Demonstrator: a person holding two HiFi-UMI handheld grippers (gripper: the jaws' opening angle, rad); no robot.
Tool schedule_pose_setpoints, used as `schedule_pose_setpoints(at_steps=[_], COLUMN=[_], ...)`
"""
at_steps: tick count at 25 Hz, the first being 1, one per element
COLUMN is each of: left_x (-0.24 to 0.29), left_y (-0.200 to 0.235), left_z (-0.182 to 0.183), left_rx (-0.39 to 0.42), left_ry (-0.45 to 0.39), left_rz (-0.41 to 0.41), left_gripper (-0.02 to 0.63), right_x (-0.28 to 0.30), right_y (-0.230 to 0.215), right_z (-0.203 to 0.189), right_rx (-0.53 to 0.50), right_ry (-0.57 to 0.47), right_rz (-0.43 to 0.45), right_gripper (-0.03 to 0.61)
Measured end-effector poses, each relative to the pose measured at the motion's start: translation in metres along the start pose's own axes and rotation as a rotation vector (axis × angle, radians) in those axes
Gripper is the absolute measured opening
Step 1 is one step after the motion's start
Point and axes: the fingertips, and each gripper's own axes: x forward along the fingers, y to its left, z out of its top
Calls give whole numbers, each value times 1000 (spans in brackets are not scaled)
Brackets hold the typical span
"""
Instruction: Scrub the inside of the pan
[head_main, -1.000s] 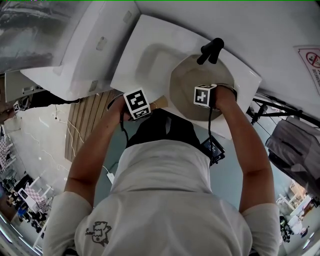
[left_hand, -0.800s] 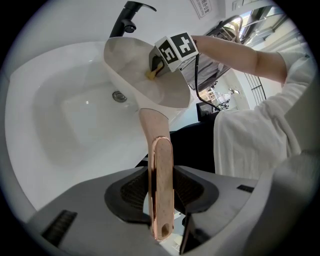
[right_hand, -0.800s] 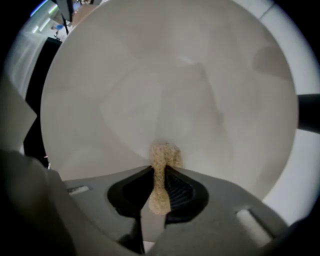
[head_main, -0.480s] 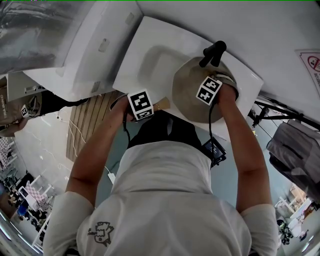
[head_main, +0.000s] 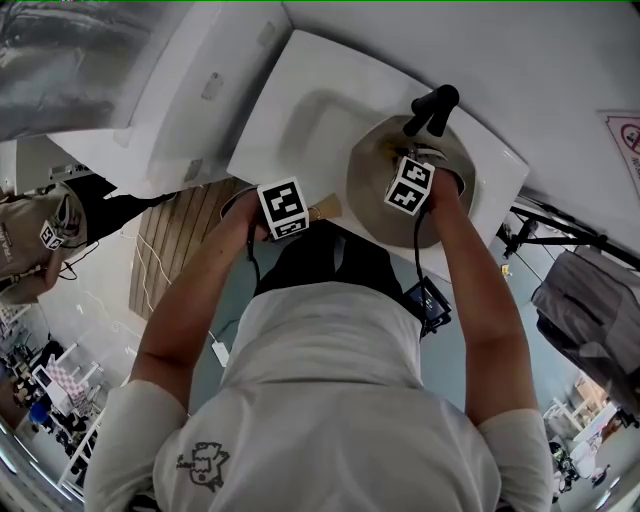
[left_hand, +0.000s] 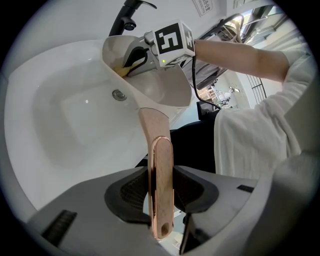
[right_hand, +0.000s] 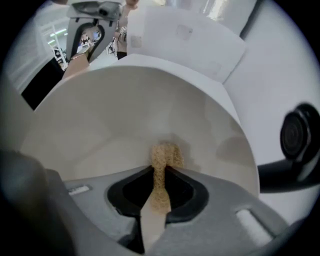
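Inside pan (right_hand: 125, 115) | right gripper (right_hand: 160, 186), steeply down, pinches scrubber (right_hand: 165, 156) | left gripper (left_hand: 161, 192) clamps handle (left_hand: 154, 125)

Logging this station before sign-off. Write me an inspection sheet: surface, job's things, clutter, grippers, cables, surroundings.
Surface: white sink with a round drain.
Job's things: cream pan held over the sink; tan scrub pad against its inside.
Clutter: nothing seen.
Grippers: left gripper shut on the pan handle; right gripper shut on the scrub pad.
Cables: black cable hangs from the right gripper, another from the left.
Surroundings: black faucet behind the pan; wooden slats below the sink.
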Motion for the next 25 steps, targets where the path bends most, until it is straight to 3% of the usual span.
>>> schedule_pose_setpoints(at_steps=[6,12,20,25], left_x=[2,1,3,3], left_y=[1,2,2,3], left_z=[0,-1,-3,-1], left_rx=[6,4,2,6], left_ry=[5,0,2,3], left_rz=[4,7,2,3], left_gripper=[150,150,150,150], right_x=[-4,-26,-45,-48], right_y=[53,99,147,149], right_z=[42,45,9,-33], right_rx=[-134,-107,-122,-105], right_ry=[-98,-153,-33,131], right_rz=[153,386,663,735], right_gripper=[67,67,66,64])
